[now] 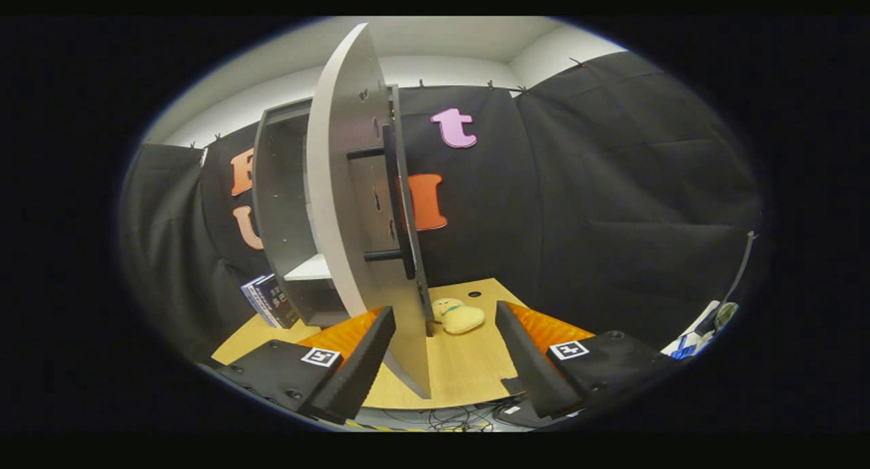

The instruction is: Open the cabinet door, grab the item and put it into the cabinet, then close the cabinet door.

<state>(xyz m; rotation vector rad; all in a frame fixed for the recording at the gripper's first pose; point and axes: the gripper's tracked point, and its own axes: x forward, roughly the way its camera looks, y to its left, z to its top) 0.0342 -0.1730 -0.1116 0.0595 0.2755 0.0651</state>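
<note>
Swinging wide from its frame, the cabinet door stands edge-on just ahead of the gripper, its pale face turned toward the left finger and its darker inner side, with a black bar handle fixed on two posts, turned toward the right. The fingers are spread well apart, black pads facing each other, nothing pinched between them; the lower corner of the door dips down into the gap, close to the left finger, though whether it touches that finger cannot be told. Behind the door the grey cabinet stands upright on the wooden worktop, open at the front, with a white shelf visible inside its lower half. The item, a small yellow plush toy, lies on the worktop beyond the fingers, just to the right of the door's bottom edge and outside the cabinet. A couple of dark books lean against the cabinet's left side near its base. Past the right finger, off the worktop's edge, a bundle of white and blue objects sits near a thin cable, too small to make out. Cables trail below the worktop's near edge.
</note>
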